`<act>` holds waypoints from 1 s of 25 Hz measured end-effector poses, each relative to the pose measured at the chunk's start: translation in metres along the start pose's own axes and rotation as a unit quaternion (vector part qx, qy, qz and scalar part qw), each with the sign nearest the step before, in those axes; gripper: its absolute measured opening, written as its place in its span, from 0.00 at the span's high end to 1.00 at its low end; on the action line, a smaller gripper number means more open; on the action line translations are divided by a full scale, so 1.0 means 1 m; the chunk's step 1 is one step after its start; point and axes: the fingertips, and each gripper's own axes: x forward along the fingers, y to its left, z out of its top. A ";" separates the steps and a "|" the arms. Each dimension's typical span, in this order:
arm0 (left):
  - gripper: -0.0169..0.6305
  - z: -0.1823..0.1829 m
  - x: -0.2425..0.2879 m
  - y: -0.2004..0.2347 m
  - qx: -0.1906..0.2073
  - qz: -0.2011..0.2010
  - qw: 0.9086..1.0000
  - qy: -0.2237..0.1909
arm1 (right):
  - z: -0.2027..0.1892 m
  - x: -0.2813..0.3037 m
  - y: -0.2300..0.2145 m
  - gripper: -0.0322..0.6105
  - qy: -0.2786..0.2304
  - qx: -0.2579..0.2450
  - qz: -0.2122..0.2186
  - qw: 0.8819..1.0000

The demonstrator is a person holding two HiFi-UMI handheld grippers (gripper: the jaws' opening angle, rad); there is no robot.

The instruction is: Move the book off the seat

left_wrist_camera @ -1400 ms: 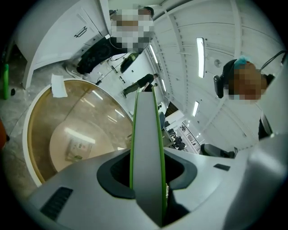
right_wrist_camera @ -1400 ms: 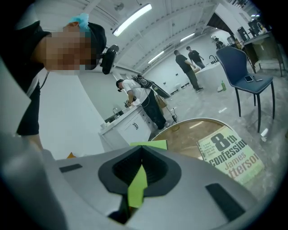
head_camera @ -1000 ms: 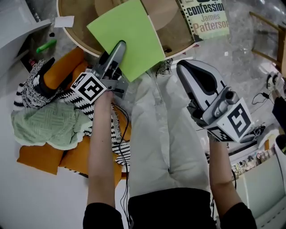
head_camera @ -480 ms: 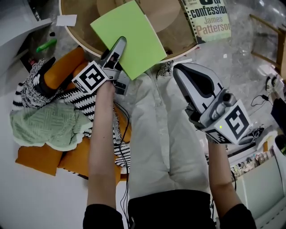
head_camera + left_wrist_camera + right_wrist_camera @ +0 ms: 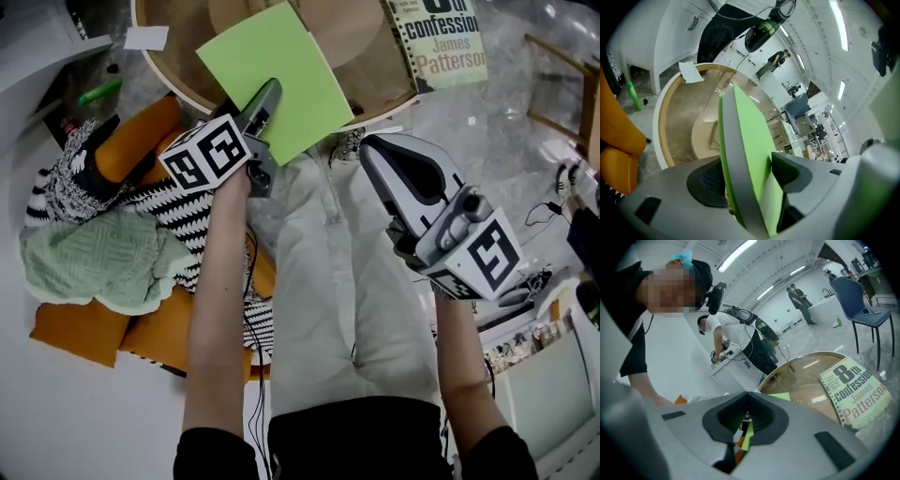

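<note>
book [image 5: 286, 66] on table [image 5: 370, 56], novel [image 5: 441, 42] rt

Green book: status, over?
Left gripper jaws just opening, green book between them. Book lies on the round table, corner past its rim. Right gripper shut, empty. Nothing in the way.

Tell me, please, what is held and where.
Nothing: the left gripper has just been opening, jaws astride the green book at its near edge; right gripper shut, empty.

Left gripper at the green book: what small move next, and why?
Probably draw the left gripper back off the green book: its jaws have just been opening with the book between them, and it rests on the round table.
</note>
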 end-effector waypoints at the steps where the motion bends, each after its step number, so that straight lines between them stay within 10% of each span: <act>1: 0.55 -0.003 -0.002 0.002 -0.004 0.012 1.000 0.001 | 0.000 0.000 0.000 0.92 0.000 0.000 0.000 1.000; 9: 0.40 -0.029 -0.018 0.041 0.048 0.155 0.986 0.032 | -0.003 -0.005 0.004 0.92 0.001 -0.004 0.000 1.000; 18: 0.41 -0.020 -0.050 0.038 0.044 0.168 0.985 -0.018 | 0.003 -0.010 0.007 0.92 -0.003 -0.006 -0.004 1.000; 25: 0.81 0.013 -0.093 -0.028 0.106 0.082 0.984 -0.119 | 0.027 -0.011 0.020 0.92 -0.018 -0.026 0.009 0.999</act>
